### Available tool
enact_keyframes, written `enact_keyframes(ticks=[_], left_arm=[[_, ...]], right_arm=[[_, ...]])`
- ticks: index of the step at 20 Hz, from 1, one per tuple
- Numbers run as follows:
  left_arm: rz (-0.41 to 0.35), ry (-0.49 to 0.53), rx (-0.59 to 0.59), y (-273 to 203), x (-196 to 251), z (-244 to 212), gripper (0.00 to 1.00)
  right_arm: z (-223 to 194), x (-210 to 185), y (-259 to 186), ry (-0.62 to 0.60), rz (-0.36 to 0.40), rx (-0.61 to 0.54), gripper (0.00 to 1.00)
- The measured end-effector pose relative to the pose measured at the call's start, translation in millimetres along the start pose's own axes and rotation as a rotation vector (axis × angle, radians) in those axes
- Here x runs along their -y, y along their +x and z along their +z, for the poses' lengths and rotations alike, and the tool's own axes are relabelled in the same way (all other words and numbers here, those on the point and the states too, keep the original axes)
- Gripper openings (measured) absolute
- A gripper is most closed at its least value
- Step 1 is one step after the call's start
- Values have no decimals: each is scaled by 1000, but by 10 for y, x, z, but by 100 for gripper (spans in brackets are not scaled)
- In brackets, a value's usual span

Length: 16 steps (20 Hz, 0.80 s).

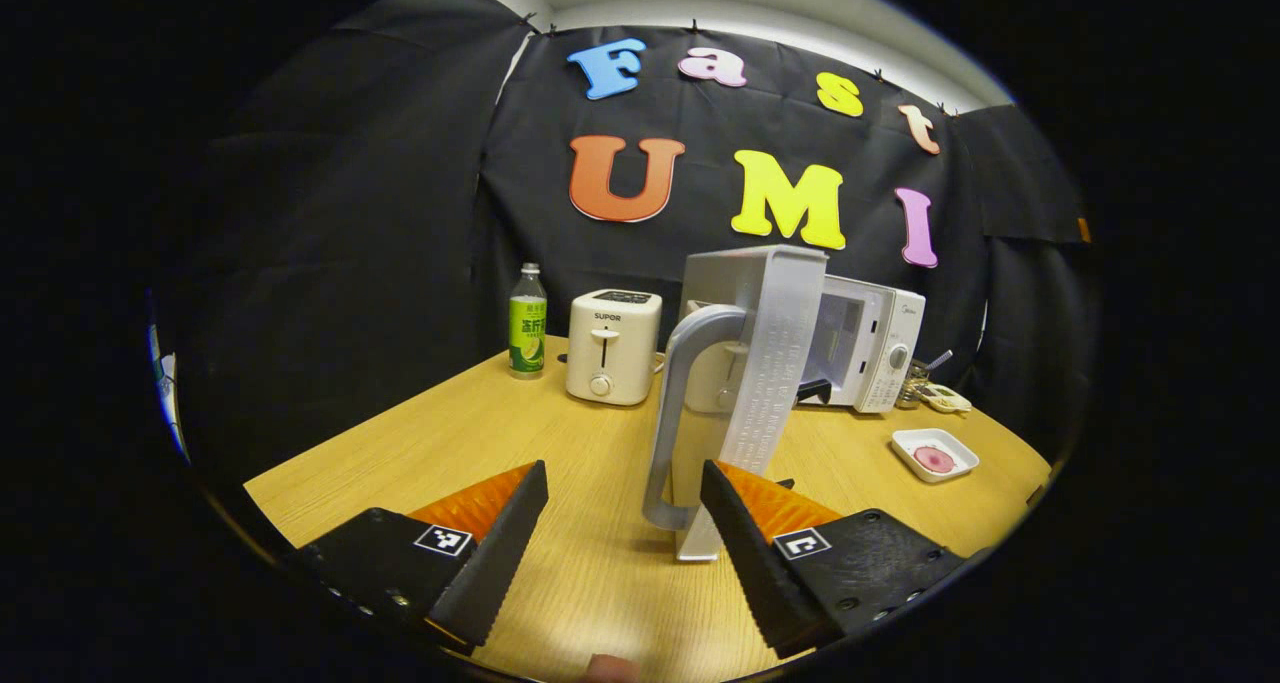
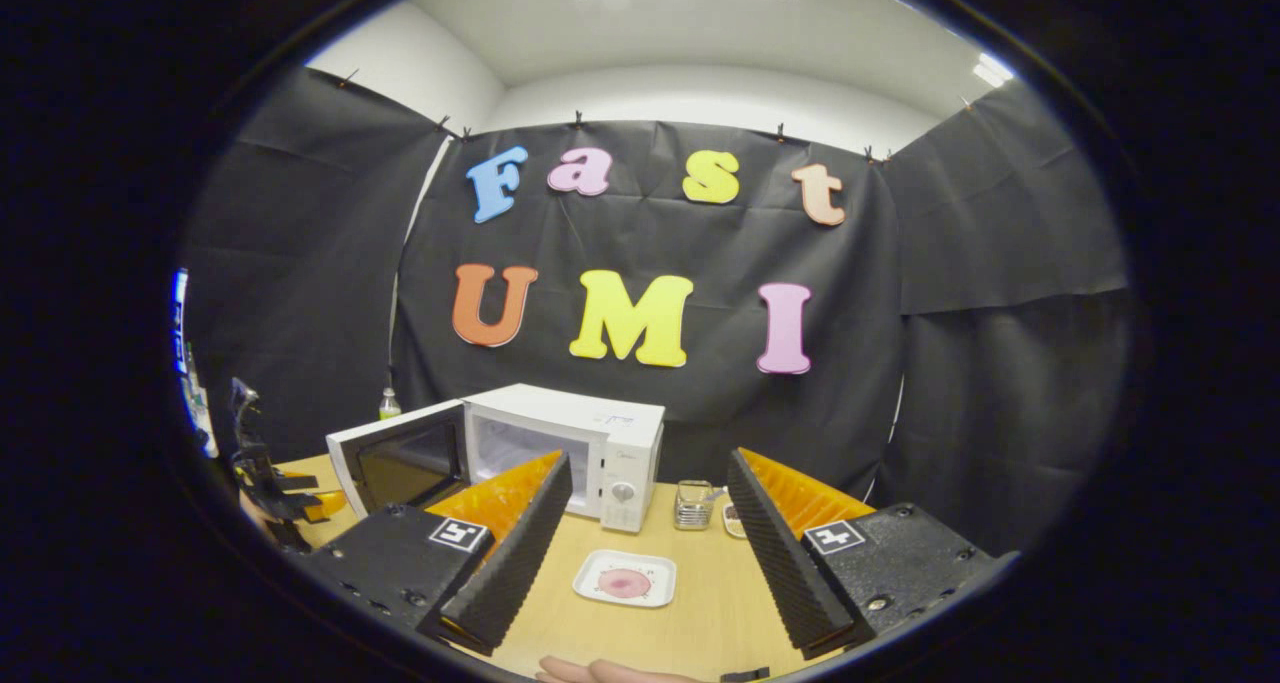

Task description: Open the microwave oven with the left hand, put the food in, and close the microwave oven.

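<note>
Both grippers are standing wide apart and holding nothing: the left gripper [image 1: 623,493] is hovering just short of the microwave door's grey handle [image 1: 683,413], its fingers on either side of it but not touching, and the right gripper [image 2: 648,483] is hanging above the table [image 2: 700,613], facing the food.

Opening looks done, judging by the door [image 2: 400,463] swinging well out from the white microwave [image 2: 570,443] and showing its cavity. Loading and closing are remaining: the food, a pinkish round slice on a small white dish [image 2: 624,578], is lying on the table in front of the oven, untouched.

Around it, a white toaster [image 1: 612,346] and a green drink bottle [image 1: 527,323] are sitting to the door's far side, well clear. A glass jar [image 2: 693,503] and another small dish [image 1: 945,398] are crowding the oven's control side, near the path the dish will probably take.
</note>
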<state>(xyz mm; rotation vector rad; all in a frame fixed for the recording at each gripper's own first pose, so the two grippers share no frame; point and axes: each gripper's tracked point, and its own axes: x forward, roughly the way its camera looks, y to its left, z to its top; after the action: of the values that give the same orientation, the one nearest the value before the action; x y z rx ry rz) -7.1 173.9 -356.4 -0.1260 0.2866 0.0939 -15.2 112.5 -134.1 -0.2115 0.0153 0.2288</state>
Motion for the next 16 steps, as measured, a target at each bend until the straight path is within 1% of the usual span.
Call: enact_keyframes(ticks=[1, 2, 3, 5, 7, 8, 10, 13, 14, 16], left_arm=[[24, 5, 14, -67, -49, 62, 95], [41, 16, 37, -168, -103, 155, 94], [46, 24, 64, -292, -133, 265, 94], [62, 21, 88, -471, -162, 461, 93], [83, 27, 138, -693, -162, 729, 94], [84, 24, 159, -782, -132, 851, 94], [60, 19, 196, -976, 8, 1061, 93], [9, 5, 230, -1173, 215, 1330, 93], [-2, 8, 232, -1219, 279, 1394, 93], [11, 31, 242, -1305, 305, 1537, 93]], right_arm=[[-58, -3, 54, -3, -6, -14, 100], [-123, 1, 115, -4, -11, -34, 100], [-188, 0, 182, -3, -13, -53, 96], [-318, -11, 338, -6, -13, -102, 96], [-445, 13, 482, -15, -11, -159, 96], [-502, 33, 560, -30, -7, -192, 100], [-596, 112, 704, -49, -13, -254, 100], [-748, 219, 952, -23, -15, -345, 100], [-814, 275, 1036, -20, -26, -371, 100], [-989, 335, 1169, 7, -37, -440, 100]])
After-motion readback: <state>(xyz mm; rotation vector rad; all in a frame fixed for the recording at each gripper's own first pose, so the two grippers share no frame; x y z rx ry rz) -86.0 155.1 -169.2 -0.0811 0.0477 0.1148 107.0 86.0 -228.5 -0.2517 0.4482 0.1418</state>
